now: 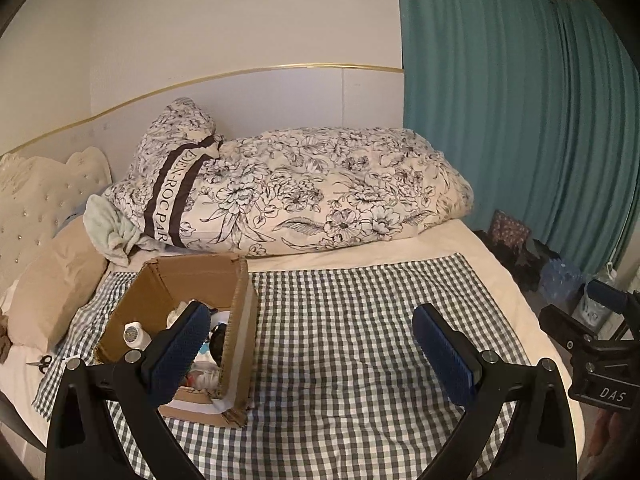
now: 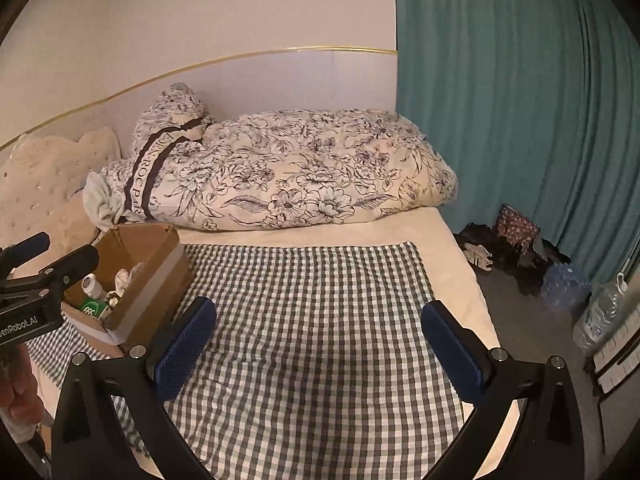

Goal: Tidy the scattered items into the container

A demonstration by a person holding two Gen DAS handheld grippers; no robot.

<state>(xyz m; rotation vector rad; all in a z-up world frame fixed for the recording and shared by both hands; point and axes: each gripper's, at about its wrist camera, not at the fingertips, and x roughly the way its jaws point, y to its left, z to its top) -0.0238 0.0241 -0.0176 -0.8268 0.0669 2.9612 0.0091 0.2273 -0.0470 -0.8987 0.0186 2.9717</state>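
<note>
Left wrist view: the cardboard box [image 1: 192, 320] sits on the bed's checked cloth [image 1: 360, 320], seemingly holding every item. Both grippers (left gripper [image 1: 316, 354], right gripper [image 2: 320, 348]) have fingers spread, empty. Scissors [image 1: 42, 361] beside the cloth may be missed.

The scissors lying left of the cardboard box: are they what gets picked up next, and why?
Probably yes: swing the left gripper toward the scissors. Both grippers are open and hold nothing, the checked cloth shows no loose items, and the cardboard box already holds bottles. The scissors, off the cloth's left edge, seem the only stray item visible.
</note>
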